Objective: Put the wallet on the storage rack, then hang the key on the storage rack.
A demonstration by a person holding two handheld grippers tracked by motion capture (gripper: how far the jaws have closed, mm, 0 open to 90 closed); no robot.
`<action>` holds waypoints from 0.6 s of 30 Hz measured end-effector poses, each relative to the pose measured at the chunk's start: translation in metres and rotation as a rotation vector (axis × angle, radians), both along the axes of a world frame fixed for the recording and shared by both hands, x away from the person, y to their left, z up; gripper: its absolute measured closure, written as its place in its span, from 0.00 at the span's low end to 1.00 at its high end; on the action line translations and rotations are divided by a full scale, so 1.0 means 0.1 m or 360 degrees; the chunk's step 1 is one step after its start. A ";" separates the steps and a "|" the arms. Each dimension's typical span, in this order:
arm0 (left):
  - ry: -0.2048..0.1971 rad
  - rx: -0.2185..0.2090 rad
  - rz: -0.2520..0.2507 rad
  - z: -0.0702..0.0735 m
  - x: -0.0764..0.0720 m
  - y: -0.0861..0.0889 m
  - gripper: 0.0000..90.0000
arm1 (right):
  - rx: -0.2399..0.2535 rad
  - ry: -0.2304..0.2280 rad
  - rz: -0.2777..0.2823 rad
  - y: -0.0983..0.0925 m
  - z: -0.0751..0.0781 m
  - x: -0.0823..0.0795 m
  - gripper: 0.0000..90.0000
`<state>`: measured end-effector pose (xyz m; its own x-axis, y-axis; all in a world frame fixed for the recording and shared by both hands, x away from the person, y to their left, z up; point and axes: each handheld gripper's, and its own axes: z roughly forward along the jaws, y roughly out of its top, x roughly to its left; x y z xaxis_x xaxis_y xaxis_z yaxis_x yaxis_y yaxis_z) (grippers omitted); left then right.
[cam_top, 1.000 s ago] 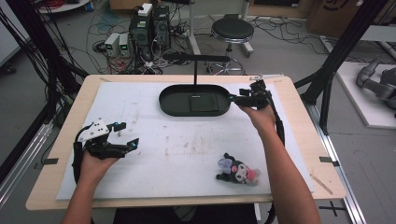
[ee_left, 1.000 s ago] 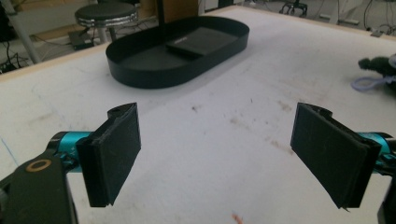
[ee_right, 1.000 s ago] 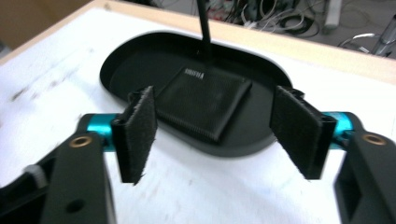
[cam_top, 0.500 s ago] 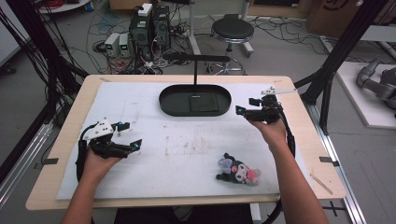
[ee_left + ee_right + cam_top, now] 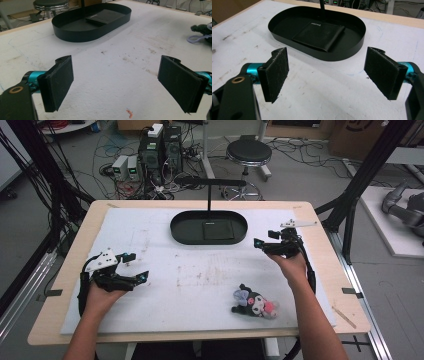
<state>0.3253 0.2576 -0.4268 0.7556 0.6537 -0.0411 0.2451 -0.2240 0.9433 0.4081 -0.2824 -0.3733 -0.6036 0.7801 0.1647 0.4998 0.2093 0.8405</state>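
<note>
The right gripper sits right of centre in the high view, just off the right end of the black oval tray; its jaws have just been opening and now stand wide with nothing between them. In the right gripper view the black wallet lies flat on the tray floor, straight beyond those spread pads, so my guess is that putting the wallet in the tray is done and the hand is free. The left gripper rests at the left of the high view on the white mat, jaws also wide and empty. The one thing lying loose is the small dark plush toy, lower right of centre in the high view, well apart from the tray and just below the right hand. It looks like the next pick: the right gripper would need to swing down toward the bottom of the frame, drop over the soft body, and close gently.
</note>
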 end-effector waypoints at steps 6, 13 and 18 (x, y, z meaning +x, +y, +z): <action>-0.0002 0.0024 0.0027 -0.01 0.00 0.01 0.15 | 0.0010 -0.0034 0.0022 -0.05 0.06 -0.12 0.23; 0.0010 0.0028 0.0015 -0.03 0.00 0.00 0.15 | 0.0008 -0.0069 0.0044 -0.10 0.10 -0.30 0.23; 0.0010 0.0029 0.0014 -0.04 -0.05 -0.01 0.15 | -0.0004 -0.0044 0.0065 -0.12 0.05 -0.39 0.23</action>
<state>0.3203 0.2562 -0.4306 0.7498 0.6608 -0.0336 0.2527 -0.2391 0.9375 0.3687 -0.2943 -0.3679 -0.6392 0.7551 0.1457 0.4674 0.2309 0.8534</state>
